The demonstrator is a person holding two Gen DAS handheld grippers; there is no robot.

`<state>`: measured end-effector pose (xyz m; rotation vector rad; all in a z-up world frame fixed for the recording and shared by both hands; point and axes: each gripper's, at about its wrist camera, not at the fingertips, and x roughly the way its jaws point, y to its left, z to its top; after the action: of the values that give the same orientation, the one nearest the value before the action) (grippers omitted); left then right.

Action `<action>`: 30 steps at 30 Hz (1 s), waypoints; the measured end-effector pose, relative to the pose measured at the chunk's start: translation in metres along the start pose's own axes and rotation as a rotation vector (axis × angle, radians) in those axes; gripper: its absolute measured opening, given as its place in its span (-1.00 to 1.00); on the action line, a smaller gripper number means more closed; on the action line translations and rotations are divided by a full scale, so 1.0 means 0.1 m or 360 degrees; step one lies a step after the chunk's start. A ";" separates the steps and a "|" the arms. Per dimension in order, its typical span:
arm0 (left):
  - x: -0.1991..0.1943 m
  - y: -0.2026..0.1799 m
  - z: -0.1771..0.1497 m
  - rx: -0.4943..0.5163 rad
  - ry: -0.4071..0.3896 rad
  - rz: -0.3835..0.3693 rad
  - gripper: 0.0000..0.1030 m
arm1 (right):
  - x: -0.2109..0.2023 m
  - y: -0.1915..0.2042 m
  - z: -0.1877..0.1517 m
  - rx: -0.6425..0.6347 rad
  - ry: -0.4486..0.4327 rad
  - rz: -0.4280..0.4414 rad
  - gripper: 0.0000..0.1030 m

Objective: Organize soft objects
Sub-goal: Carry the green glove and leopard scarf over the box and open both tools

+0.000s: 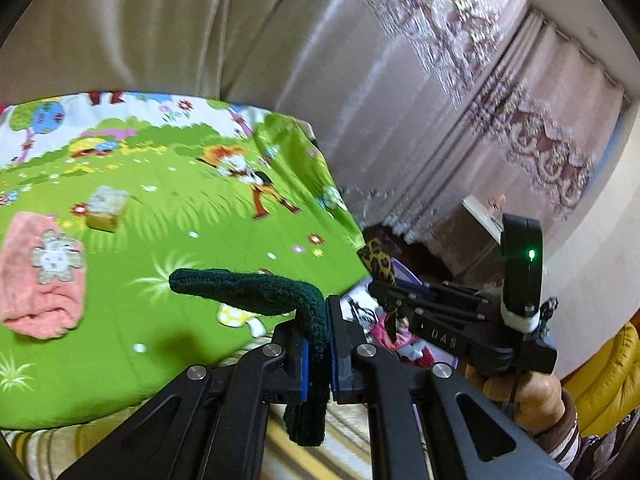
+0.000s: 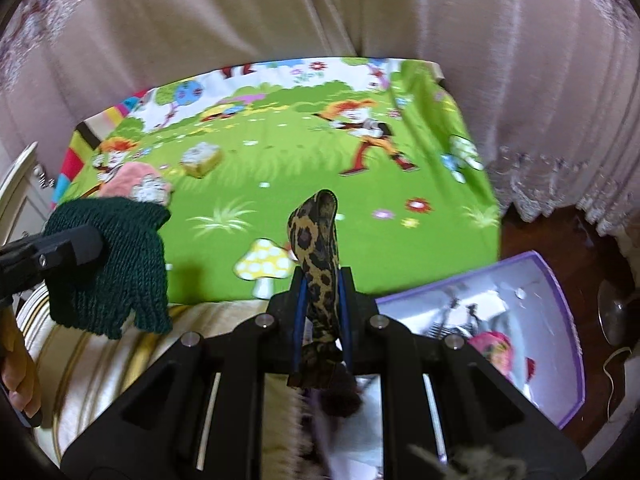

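Over the near edge of the bed: both grippers are held above the green cartoon sheet (image 2: 320,168), each carrying one soft item.

Left gripper (image 1: 318,344): closed on a dark green knitted glove (image 1: 256,292). The glove is pinched near its middle, so one part juts forward over the sheet and the rest droops below the pads.

Right gripper (image 2: 322,312): closed on a leopard-print fabric piece (image 2: 316,248), gripped low, so its upper end stands up between the jaws and a darker fuzzy end hangs beneath. What kind of item it is cannot be told.

Already on the sheet: a pink towel with a flower patch (image 1: 42,276) and a small yellowish sponge-like block (image 1: 106,208) are laid well apart from each other on the left side, probably set out as sorted items.

Source of items: a purple-rimmed box (image 2: 560,320) holding colourful things is seen on the floor beside the bed, just right of the right gripper; it is judged to be where the items come from.

Step in hand: both pieces are judged to be on their way to the sheet for laying out.

Risk: limp fabric held at a single point may swing or land bunched.
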<state>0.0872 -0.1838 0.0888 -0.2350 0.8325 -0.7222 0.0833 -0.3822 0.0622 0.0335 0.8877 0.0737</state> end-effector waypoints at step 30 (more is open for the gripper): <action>1.19 -1.21 -0.25 0.0270 0.0501 -0.0160 -0.72 | -0.13 -1.35 -0.46 0.0362 0.0086 -0.0336 -0.64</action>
<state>0.0636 -0.3510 0.0570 -0.0090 1.0568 -0.9344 0.0464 -0.5179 0.0350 0.1502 0.9459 -0.2246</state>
